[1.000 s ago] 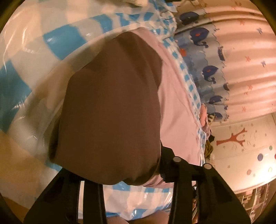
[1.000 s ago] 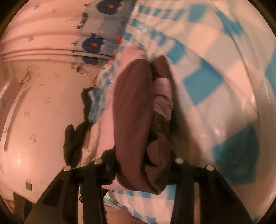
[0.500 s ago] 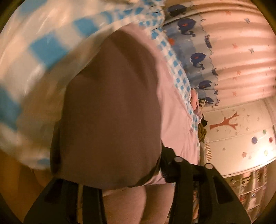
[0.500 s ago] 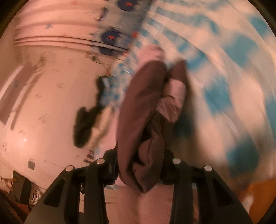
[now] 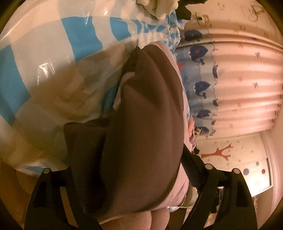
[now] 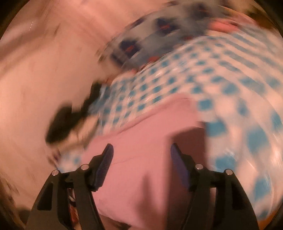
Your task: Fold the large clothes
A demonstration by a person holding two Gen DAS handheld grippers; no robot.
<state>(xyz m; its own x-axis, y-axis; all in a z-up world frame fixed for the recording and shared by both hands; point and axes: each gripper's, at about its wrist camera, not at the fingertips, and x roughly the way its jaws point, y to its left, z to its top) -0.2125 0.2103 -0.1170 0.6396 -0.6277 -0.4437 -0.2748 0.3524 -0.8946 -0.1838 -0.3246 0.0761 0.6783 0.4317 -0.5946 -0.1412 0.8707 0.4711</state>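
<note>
A folded brown garment lies on a pink cloth over a blue-and-white checked sheet. It fills the gap of my left gripper, whose jaws are opening wide. The cloth hides the left fingertip, and the right pad stands just off the cloth's edge. In the blurred right wrist view, my right gripper hangs above the pink cloth. Its jaws are opening and nothing is between them. A darker patch lies by its right finger; I cannot tell what it is.
A whale-print curtain hangs beyond the sheet's edge, with a wall bearing a tree sticker beside it. Loose clothes are heaped at the far end. A black garment lies at the edge of the checked sheet.
My right gripper let go of the brown bundle, lifted and rolled away; only pink cloth lies below it now. My left jaws spread much wider, with the brown garment still between them.
</note>
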